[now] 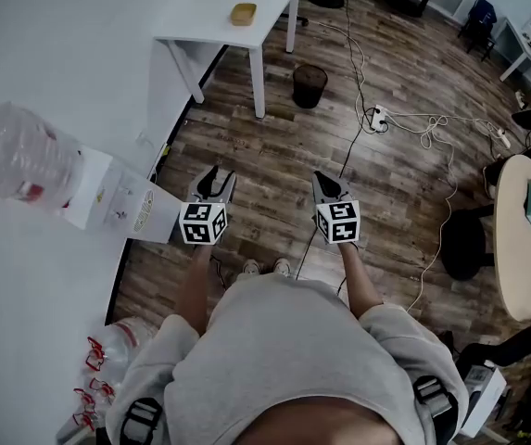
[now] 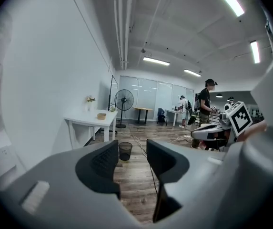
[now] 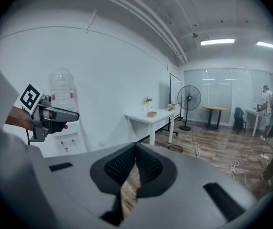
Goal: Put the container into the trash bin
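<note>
Two grippers hang over the wood floor (image 1: 274, 156): the left gripper (image 1: 215, 179) with jaws wide apart and empty, the right gripper (image 1: 328, 184) with jaws closed together on nothing. Ahead, one black trash bin (image 1: 309, 85) stands beside one white table (image 1: 205, 17), and the one tan container (image 1: 243, 13) sits on top of it

Wood-plank floor (image 1: 274, 156), matt white table (image 1: 214, 21)

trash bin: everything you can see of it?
The trash bin is a small, round, dark bin with walls that look like mesh, slightly narrower at the base. It stands upright, top open, on the wood-plank floor, beside the front leg of the white table but apart from it. Only the floor touches it. Its inside cannot be made out.
</note>
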